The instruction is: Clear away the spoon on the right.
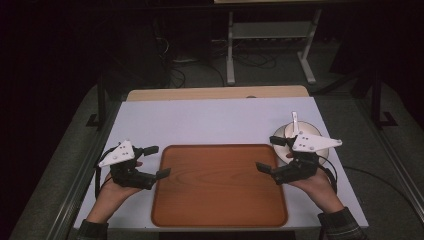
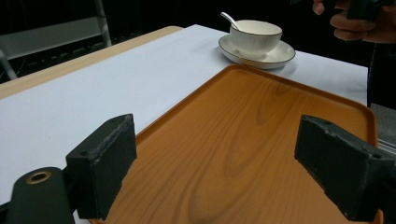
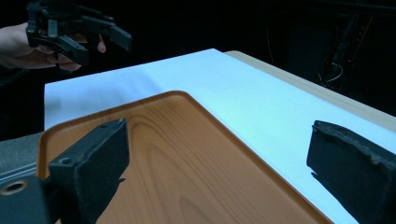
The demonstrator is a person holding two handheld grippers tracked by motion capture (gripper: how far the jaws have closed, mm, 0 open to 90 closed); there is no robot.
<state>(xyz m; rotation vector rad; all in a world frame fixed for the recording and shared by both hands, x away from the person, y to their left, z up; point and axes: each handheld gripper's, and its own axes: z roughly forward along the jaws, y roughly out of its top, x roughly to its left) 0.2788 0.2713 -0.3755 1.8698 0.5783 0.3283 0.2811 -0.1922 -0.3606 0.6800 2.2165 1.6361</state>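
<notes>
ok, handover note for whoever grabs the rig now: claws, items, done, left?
Left claw: open, holds nothing, at the wooden tray's left edge.
Right claw: open, holds nothing, at the tray's right edge.
Cup with spoon sits on its saucer on the white table top, beyond the tray's far right corner, beside the right claw.
Done: nothing on the tray yet.
Left: probably moving cup and saucer onto the tray, or lifting the tray.
</notes>
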